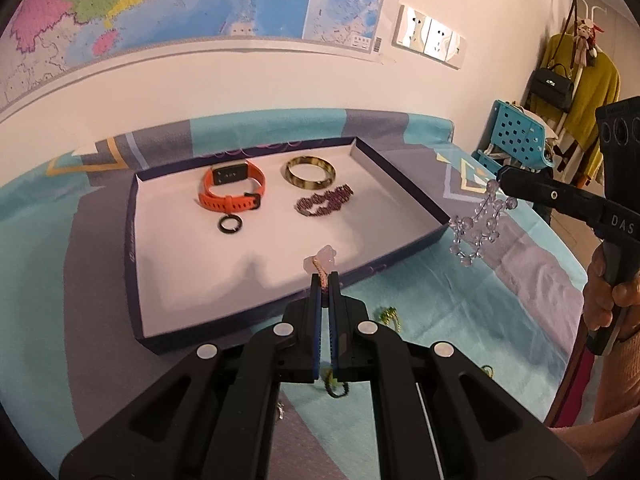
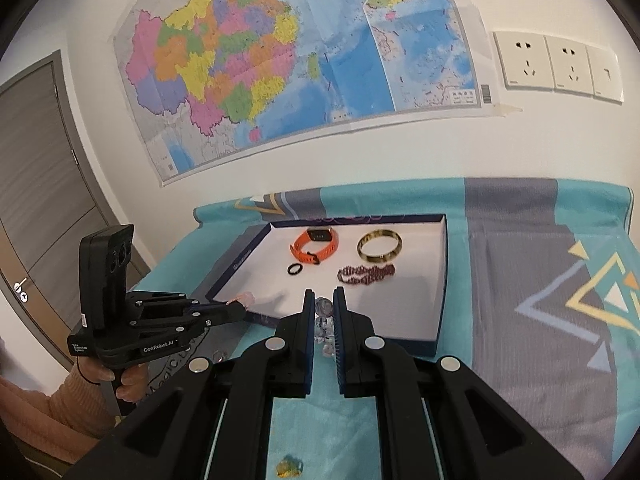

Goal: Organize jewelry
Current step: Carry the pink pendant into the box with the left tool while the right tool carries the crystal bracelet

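Note:
A shallow dark-blue tray (image 1: 404,254) (image 2: 444,280) with a white floor holds an orange watch (image 1: 232,190) (image 2: 316,246), a gold bangle (image 1: 311,171) (image 2: 379,245), a dark red bead bracelet (image 1: 323,204) (image 2: 366,274) and a small black ring (image 1: 229,224) (image 2: 295,269). My left gripper (image 1: 325,280) (image 2: 236,308) is shut on a pink bead bracelet (image 1: 324,264) at the tray's near edge. My right gripper (image 2: 323,300) (image 1: 502,178) is shut on a clear bead bracelet (image 1: 478,228) (image 2: 323,320), which hangs in the air by the tray's right side.
A teal and grey cloth (image 1: 500,320) (image 2: 540,320) covers the table. Small green-gold jewelry pieces (image 1: 388,316) (image 2: 288,468) lie on the cloth near me. A wall with a map (image 2: 300,60) is behind the table. A blue crate (image 1: 516,136) and hanging clothes stand at the right.

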Demonstrator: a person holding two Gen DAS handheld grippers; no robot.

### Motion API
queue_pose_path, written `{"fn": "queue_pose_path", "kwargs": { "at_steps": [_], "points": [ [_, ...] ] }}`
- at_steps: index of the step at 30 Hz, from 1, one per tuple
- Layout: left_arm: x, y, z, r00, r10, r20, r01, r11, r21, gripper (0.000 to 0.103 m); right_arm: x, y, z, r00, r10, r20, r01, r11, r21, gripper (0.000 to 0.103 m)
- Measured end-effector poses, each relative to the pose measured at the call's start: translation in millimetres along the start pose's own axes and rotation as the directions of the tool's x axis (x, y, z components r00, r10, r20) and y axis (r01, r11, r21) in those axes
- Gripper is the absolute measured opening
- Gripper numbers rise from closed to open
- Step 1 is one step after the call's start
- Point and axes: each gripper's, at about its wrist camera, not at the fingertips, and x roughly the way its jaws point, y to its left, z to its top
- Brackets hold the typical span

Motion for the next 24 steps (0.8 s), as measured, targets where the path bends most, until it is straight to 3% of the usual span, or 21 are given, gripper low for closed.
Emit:
{"fn": "queue_pose_path", "kwargs": {
  "at_steps": [24],
  "points": [
    [26.4,24.3,30.0,0.997,0.076,-0.029,-0.075,0.997,0.021,0.004,68.5,-11.7,42.7,1.0,0.009,-0.025,-0.009,1.0,0.0,0.007]
  ]
}}
